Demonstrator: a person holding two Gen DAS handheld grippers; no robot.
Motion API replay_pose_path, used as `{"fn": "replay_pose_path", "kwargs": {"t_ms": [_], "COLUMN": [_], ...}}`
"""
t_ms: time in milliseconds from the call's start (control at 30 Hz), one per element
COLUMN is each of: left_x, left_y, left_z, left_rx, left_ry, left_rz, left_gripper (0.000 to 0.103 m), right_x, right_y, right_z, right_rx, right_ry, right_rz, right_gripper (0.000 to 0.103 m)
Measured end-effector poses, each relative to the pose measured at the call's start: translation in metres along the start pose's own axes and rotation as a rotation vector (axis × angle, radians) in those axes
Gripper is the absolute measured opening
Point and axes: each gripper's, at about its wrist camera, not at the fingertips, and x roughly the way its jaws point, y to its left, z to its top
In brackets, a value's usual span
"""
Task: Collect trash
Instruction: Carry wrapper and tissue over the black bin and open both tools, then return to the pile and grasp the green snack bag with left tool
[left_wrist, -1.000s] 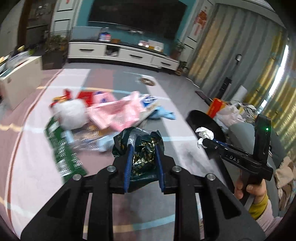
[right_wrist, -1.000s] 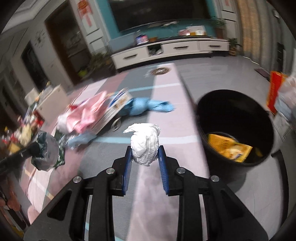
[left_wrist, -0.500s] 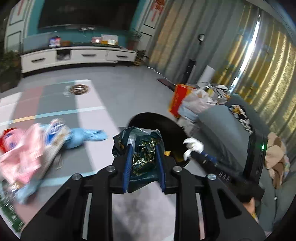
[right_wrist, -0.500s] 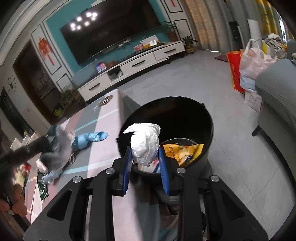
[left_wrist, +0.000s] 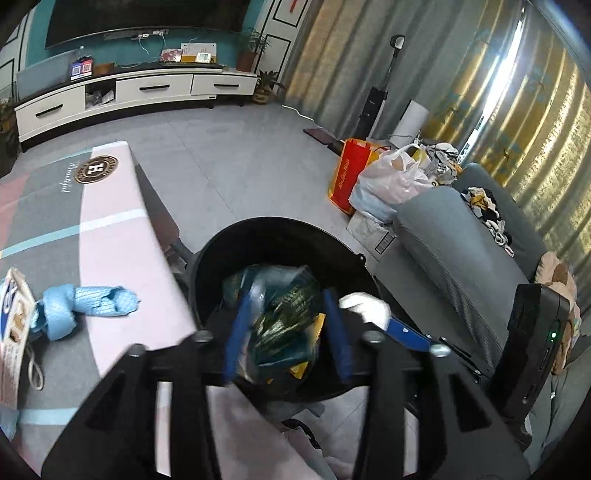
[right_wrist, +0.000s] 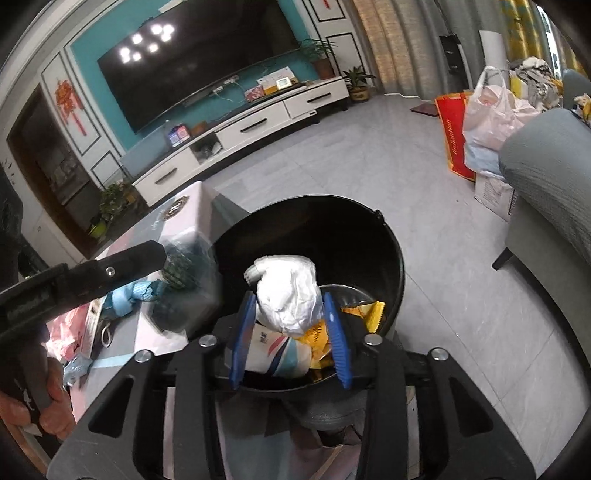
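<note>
Black plastic rims the bin (right_wrist: 391, 236) under both our grippers. Our left gripper (left_wrist: 284, 328) hangs over its mouth, jaws opening, the dark green wrapper (left_wrist: 284, 314) between them with its right side clear of the pad. Our right gripper (right_wrist: 290, 334) is also opening, the crumpled white tissue (right_wrist: 288, 295) loose between its blue pads above yellow packets (right_wrist: 369, 314) in the bin. Blue cloth (left_wrist: 85, 302) lies on the table (left_wrist: 118, 236).
</note>
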Motion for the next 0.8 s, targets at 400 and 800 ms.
{"fn": "replay_pose_path", "kwargs": {"t_ms": [400,800], "left_x": [-0.022,-0.132], "left_y": [0.012,0.057], "left_z": [-0.021,-0.086], "left_rx": [-0.007,-0.078], "left_ry": [0.003,-0.073], "left_rz": [0.044,0.167], "left_gripper": [0.073,0.08], "right_x": [-0.016,-0.037], "right_y": [-0.002,0.055], "right_z": [-0.006,-0.026], "right_rx": [0.02,-0.096], "right_ry": [-0.004,0.053], "right_rz": [0.012,0.078], "right_gripper": [0.056,0.06]}}
